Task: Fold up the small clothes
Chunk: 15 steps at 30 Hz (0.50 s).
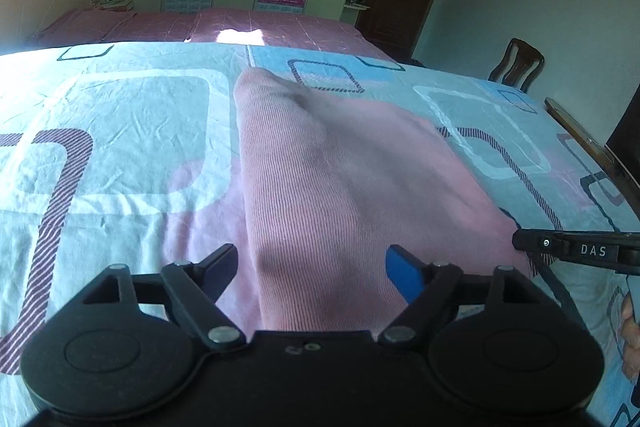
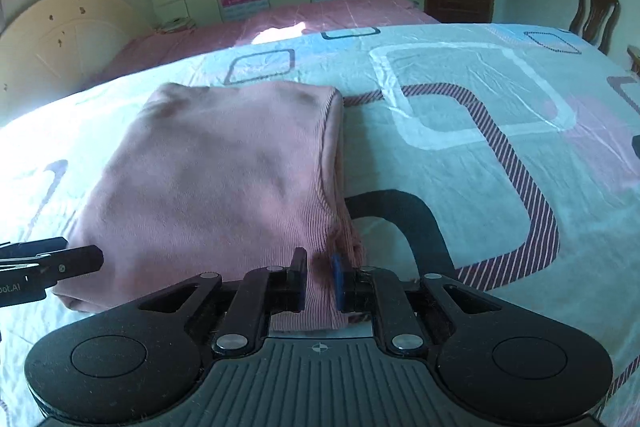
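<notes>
Patterned bedsheet (image 2: pixel 460 99) covers a bedroom bed where a folded pink garment (image 2: pixel 224 179) lies. Right gripper (image 2: pixel 318 279) pinches the garment's near corner; left gripper (image 1: pixel 310 269) sits spread wide over its near edge.

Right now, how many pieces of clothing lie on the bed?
1: a pink ribbed garment folded on the patterned bedsheet. The right gripper is shut on its near edge; the left gripper is open over it. Further layers inside the fold may be hidden.
</notes>
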Available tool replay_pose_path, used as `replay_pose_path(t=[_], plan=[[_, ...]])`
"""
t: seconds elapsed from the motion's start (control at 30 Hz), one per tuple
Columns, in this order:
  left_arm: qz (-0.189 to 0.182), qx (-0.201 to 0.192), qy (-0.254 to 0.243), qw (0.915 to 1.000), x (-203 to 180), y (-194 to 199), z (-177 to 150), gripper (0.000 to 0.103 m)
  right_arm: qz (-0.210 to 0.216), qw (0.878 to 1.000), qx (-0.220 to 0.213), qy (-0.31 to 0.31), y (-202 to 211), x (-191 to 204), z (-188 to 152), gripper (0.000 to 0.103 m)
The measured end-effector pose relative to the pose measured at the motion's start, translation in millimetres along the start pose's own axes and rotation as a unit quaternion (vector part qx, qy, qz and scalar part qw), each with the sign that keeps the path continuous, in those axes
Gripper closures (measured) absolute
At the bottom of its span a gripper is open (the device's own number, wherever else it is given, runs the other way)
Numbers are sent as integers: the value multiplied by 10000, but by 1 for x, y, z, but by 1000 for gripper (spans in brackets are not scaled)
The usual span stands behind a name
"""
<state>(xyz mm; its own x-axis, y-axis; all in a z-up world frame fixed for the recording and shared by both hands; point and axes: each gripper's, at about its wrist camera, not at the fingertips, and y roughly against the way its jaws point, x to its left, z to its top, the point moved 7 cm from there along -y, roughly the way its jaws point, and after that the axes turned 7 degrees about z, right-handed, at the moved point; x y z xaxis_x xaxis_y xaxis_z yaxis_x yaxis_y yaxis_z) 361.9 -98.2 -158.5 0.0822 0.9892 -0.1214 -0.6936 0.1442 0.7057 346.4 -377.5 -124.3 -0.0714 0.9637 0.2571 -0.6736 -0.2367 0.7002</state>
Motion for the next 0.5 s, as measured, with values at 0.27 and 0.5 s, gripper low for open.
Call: replay_pose_path(t=[0.27,0.5], plan=[[145,160,512,9985,19,-32,33,18,416,9986,-73,-303,-26,-13,41,13],[-92,460,753,9961,17,-72,45,20,695,9956,133,-617,-66,-33,55,13]])
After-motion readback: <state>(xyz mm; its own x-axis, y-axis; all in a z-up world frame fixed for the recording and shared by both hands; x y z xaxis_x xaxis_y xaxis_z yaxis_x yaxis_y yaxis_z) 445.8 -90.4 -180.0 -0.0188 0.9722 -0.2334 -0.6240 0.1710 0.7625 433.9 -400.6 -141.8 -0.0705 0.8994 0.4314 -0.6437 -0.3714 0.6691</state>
